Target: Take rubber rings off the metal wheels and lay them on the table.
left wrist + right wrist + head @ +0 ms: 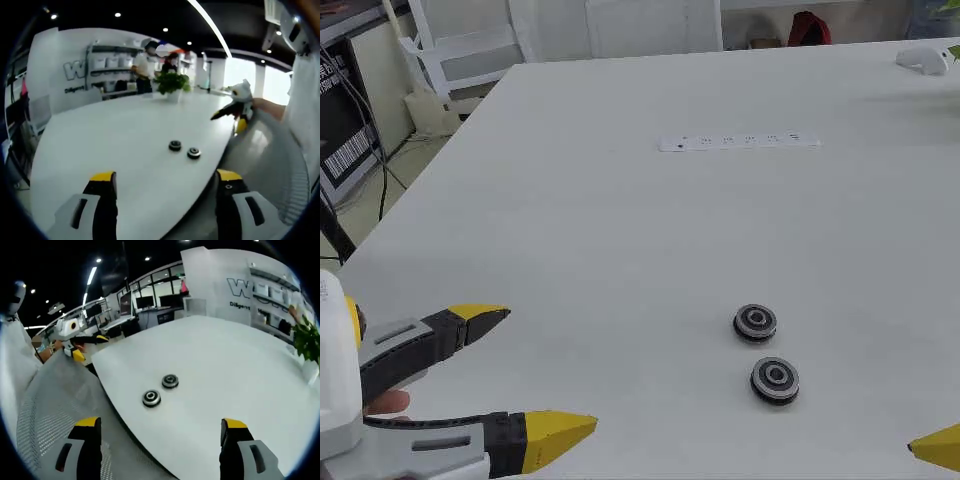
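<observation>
The left gripper [545,370] is held low over the edge of the table [620,220], with its two yellow-tipped jaws spread wide and nothing between them. The right gripper [160,423] is spread wide too and holds nothing; the edge of the table passes between its jaws. The far wheel [755,323] and the near wheel [775,381] lie flat on the table, just beside each other but not touching, between the two grippers and well apart from both. From the left gripper they are ahead and a little toward its right jaw; from the right gripper they are ahead and toward its left jaw. A dark ring [775,399] sits around each wheel. Beyond the wheels, farther from both grippers, lies a power strip [740,142].
</observation>
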`<state>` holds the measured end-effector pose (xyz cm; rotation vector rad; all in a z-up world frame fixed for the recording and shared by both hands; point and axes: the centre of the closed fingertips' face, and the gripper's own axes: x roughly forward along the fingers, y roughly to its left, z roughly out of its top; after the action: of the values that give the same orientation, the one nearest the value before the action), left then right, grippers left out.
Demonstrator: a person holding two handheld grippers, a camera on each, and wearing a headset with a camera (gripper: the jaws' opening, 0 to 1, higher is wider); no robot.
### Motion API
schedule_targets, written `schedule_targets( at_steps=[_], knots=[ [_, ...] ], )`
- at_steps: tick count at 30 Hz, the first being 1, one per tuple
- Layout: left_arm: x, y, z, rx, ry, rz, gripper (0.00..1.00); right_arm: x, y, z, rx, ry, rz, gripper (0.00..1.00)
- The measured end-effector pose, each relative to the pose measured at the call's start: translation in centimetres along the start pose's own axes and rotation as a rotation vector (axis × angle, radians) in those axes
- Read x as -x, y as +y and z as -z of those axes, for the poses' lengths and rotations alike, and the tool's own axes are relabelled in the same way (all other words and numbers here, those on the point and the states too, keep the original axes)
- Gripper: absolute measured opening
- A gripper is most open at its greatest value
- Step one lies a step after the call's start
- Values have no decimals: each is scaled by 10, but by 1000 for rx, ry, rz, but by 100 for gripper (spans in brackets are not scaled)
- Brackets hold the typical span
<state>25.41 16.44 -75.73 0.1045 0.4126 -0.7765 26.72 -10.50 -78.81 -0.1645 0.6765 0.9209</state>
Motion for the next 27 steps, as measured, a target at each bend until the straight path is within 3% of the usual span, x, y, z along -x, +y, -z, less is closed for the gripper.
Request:
schedule_targets(
  at_steps=[16,27],
  knots=[
    [1,4,0,13,0,-29,99,3,-1,-3,6,-10,9,99],
    [2,5,0,16,7,-43,100,5,-3,1,-3,-16,18,99]
  ],
)
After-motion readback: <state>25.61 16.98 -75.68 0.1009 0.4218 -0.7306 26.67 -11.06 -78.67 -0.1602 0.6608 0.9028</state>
